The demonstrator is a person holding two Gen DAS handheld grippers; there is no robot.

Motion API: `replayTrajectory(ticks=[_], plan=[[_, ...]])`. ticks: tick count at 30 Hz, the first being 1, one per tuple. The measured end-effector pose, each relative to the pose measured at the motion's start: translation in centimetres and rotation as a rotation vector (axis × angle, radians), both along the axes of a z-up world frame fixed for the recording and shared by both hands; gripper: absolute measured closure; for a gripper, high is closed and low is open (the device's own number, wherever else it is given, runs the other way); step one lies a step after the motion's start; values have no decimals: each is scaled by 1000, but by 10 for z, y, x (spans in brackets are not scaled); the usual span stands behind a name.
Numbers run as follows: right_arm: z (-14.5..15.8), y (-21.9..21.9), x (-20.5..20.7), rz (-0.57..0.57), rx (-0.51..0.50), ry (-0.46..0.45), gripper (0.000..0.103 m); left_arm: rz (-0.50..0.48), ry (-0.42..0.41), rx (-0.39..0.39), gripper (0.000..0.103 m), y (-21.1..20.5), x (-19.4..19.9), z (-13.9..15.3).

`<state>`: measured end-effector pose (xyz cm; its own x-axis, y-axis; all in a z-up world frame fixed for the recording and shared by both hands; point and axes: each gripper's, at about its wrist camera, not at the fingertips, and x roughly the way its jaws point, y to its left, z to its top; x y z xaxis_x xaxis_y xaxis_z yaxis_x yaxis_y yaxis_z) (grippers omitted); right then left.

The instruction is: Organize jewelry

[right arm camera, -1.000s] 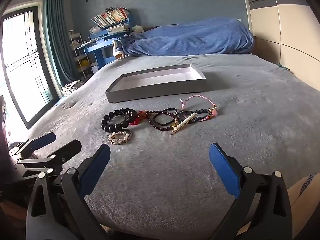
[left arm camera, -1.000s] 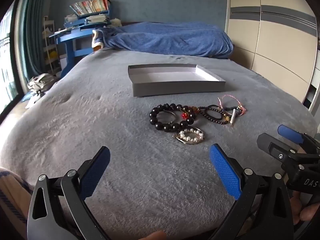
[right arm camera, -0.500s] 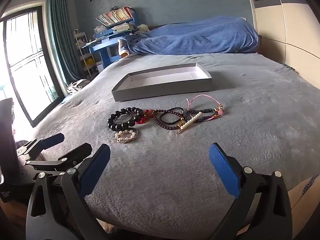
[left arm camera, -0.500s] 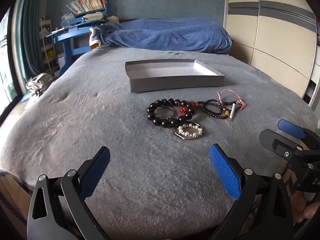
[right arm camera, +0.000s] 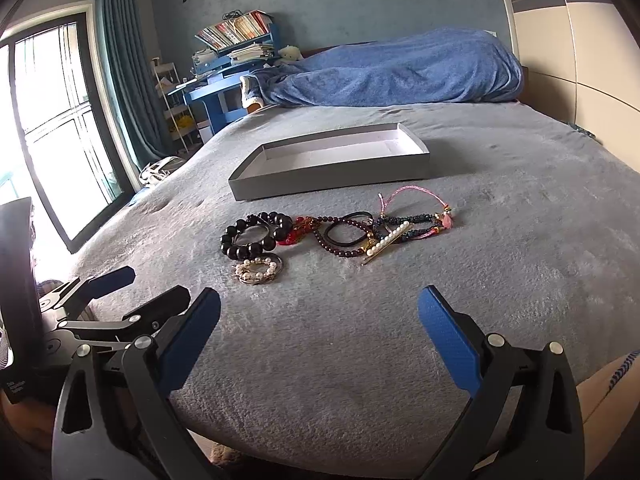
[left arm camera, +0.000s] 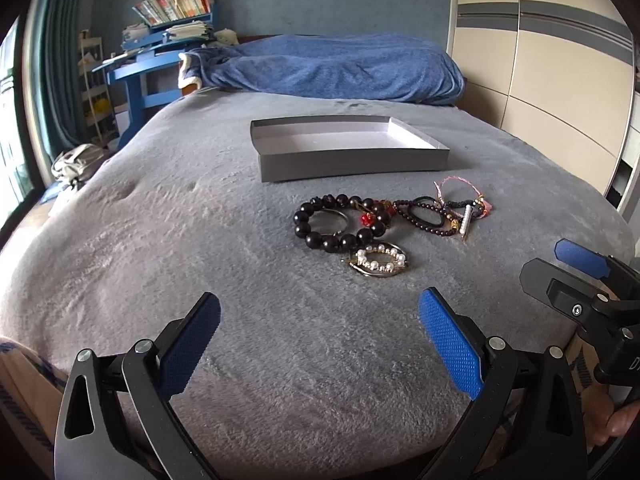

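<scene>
left wrist view: left gripper [left arm camera: 319, 332] low over grey blanket [left arm camera: 160, 264], fingers spread wide and pinching nothing, with black bead bracelet [left arm camera: 340, 222], pearl clip [left arm camera: 377, 260] just beside its near edge and tangled bracelets [left arm camera: 444, 212] lying between gripper and grey tray [left arm camera: 352, 166], right gripper [left arm camera: 560, 264] off at right edge, also spread. right wrist view: right gripper [right arm camera: 319, 330] spread wide and holding nothing, same jewelry pile [right arm camera: 340, 232] ahead on blanket [right arm camera: 520, 260], just short of tray [right arm camera: 332, 178], left gripper [right arm camera: 132, 288] at left.
</scene>
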<state>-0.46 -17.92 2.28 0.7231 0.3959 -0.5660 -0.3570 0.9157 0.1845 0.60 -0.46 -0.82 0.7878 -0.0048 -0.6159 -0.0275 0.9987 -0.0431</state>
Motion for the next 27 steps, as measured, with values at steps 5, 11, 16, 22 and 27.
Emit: replayTrajectory(ticks=[5, 11, 16, 22, 27], plan=[[1, -1, -1, 2, 10, -4, 5, -5, 4, -1, 4, 0, 0, -1], [2, -1, -1, 10, 15, -1, 5, -5, 8, -4, 4, 0, 0, -1], [2, 0, -2, 14, 18, 0, 5, -5, 7, -4, 4, 0, 1, -1], [1, 0, -2, 21, 19, 5, 5, 6, -10, -16, 4, 1, 0, 2], [1, 1, -1, 26, 17, 8, 5, 11, -14, -21, 4, 4, 2, 6]])
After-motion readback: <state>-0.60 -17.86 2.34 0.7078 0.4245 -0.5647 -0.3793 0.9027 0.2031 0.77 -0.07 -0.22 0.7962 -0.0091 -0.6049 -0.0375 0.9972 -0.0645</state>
